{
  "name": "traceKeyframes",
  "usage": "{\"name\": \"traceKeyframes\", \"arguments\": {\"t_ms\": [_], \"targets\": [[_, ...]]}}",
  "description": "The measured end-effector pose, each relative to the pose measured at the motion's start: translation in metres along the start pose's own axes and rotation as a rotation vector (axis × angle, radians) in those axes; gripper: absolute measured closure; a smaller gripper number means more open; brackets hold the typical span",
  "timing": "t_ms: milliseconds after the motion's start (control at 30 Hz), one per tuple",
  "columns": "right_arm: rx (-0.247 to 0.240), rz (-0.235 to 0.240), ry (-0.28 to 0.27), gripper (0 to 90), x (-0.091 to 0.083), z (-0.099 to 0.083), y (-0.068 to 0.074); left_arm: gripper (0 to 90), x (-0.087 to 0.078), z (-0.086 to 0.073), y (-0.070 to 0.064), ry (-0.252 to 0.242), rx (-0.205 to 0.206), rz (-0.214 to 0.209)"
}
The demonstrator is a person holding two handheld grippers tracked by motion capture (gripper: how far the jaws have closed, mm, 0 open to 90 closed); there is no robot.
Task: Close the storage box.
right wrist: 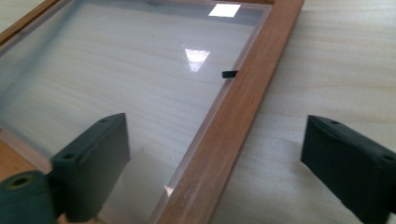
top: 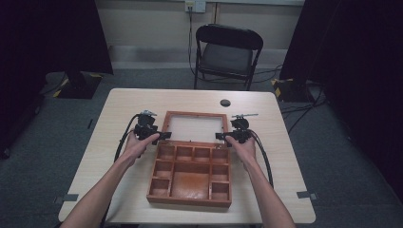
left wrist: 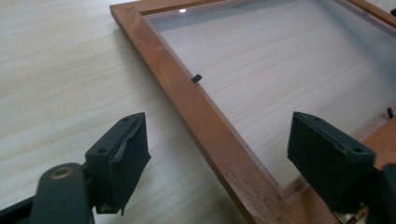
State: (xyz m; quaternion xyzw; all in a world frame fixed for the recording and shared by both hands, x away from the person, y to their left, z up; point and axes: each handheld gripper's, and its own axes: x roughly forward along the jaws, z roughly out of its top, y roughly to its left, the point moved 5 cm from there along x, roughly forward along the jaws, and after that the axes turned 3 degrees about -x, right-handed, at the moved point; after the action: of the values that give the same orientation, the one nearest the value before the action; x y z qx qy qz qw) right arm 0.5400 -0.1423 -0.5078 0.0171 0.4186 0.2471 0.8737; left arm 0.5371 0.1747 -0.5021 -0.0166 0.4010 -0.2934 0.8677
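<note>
A brown wooden box [top: 189, 199] with several compartments stands on the table, its glass-paned lid [top: 195, 114] lying open flat behind it. My left gripper [top: 164, 135] is open at the lid's left rail [left wrist: 187, 93], one jaw outside over the table and the other over the glass [left wrist: 289, 65]. My right gripper [top: 219, 136] is open too, and its jaws straddle the right rail [right wrist: 252, 88] the same way, with the pane [right wrist: 116, 60] to one side. Small black clips [left wrist: 197, 78] [right wrist: 227, 74] hold the glass. Neither gripper's jaws touch the wood.
The pale wooden table [top: 275, 156] has bare room left and right of the box. A small black disc [top: 225, 102] lies behind the lid. A black folding chair [top: 228, 52] stands beyond the far edge. Dark curtains hang at both sides.
</note>
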Motion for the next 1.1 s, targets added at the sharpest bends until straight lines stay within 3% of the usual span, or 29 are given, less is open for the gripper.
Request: {"name": "traceKeyframes", "arguments": {"t_ms": [67,233,400,700,833,967,1100], "targets": [[0.022,0.016,-0.007,4.1,0.004,-0.001,-0.002,15.2,0.001,0.000,0.001,-0.003,-0.014,0.005],[0.053,0.062,-0.012,4.1,0.009,-0.001,0.000,14.7,0.004,0.001,0.002,0.016,-0.026,-0.021],[0.085,0.135,0.005,4.2,0.019,0.000,0.011,14.6,0.008,0.002,0.001,0.021,-0.045,-0.038],[0.075,0.158,0.043,5.3,0.020,0.002,0.015,12.9,0.011,0.001,0.003,0.031,-0.085,-0.057],[0.063,0.155,0.035,6.0,0.021,0.002,0.015,13.5,0.011,0.001,0.001,0.032,-0.076,-0.061],[0.078,0.167,-0.010,12.2,0.019,0.001,0.012,14.5,0.012,0.000,-0.001,0.032,-0.092,-0.086],[0.079,0.168,-0.005,12.3,0.019,0.002,0.011,14.6,0.016,-0.001,-0.003,0.049,-0.124,-0.136]]}}
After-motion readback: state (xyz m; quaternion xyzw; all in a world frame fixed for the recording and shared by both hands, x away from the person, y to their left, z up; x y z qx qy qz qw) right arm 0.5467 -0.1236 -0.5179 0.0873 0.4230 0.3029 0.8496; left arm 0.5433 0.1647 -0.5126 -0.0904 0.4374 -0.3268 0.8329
